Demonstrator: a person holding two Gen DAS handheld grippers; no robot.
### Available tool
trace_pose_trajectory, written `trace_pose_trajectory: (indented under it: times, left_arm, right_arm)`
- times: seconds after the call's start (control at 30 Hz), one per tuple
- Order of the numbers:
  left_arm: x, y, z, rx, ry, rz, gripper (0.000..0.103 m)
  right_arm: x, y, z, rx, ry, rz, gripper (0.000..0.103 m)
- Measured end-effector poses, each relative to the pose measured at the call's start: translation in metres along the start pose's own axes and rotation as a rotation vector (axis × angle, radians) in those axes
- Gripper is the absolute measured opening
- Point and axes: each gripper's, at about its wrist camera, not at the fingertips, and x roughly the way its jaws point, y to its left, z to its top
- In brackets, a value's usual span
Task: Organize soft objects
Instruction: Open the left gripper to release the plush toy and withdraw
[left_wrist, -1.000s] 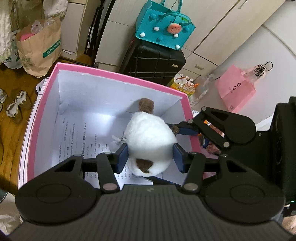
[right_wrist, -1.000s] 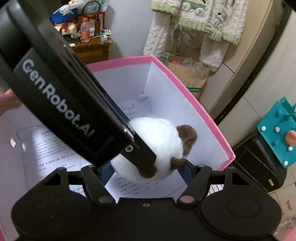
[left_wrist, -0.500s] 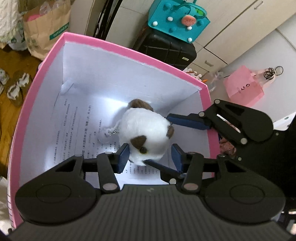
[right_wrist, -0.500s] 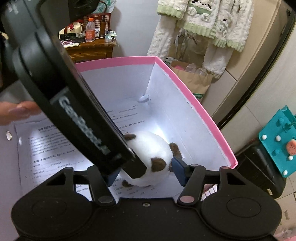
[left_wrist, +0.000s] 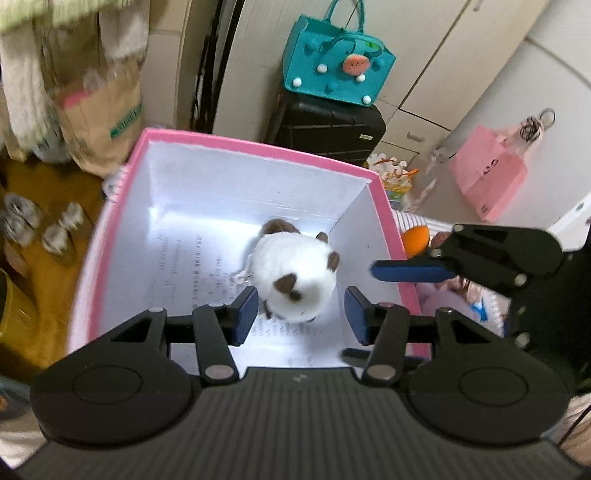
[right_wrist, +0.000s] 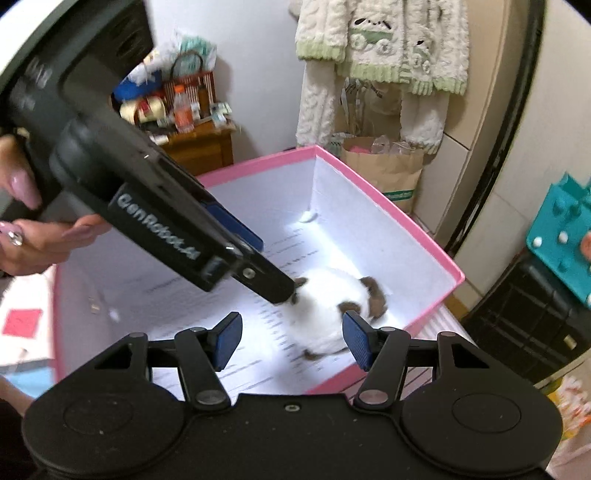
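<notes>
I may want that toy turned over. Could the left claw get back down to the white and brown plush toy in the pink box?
Probably yes. The white and brown plush toy lies uncovered in the open-topped pink box, right below the left claw, whose jaws are opening with nothing between them.

Readable markings: one brand name, little else.

"GenRobot.AI" stood in white letters along the black side of the left gripper as seen from the right wrist camera (slightly blurred, but legible). The printed sheet lining the floor of the pink box carried rows of small dark print, too blurred to read in either view. The brown paper bag beside the box bore a green band with white lettering, smeared beyond reading; the same bag showed that band again, also illegible. The pink bag had faint marks, unreadable.
</notes>
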Motion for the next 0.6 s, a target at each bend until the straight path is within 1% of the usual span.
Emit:
trace_pose_trajectory:
  times: [0.17, 0.27, 0.4, 0.6]
  left_arm:
    - [-0.035, -0.020, -0.019, 0.098, -0.027, 0.072, 0.056]
    - [-0.057, -0.036, -0.033, 0.156, -0.039, 0.104, 0.059]
    - [-0.084, -0.056, -0.050, 0.207, -0.053, 0.120, 0.063]
    - [-0.119, -0.079, -0.074, 0.246, -0.063, 0.123, 0.067]
  right_arm:
    - [-0.026, 0.007, -0.008, 0.060, -0.035, 0.025, 0.065]
    - [-0.044, 0.016, -0.015, 0.068, -0.058, 0.010, 0.065]
    - [-0.067, 0.029, -0.020, 0.080, -0.082, 0.003, 0.065]
    - [-0.104, 0.050, -0.030, 0.068, -0.111, 0.009, 0.065]
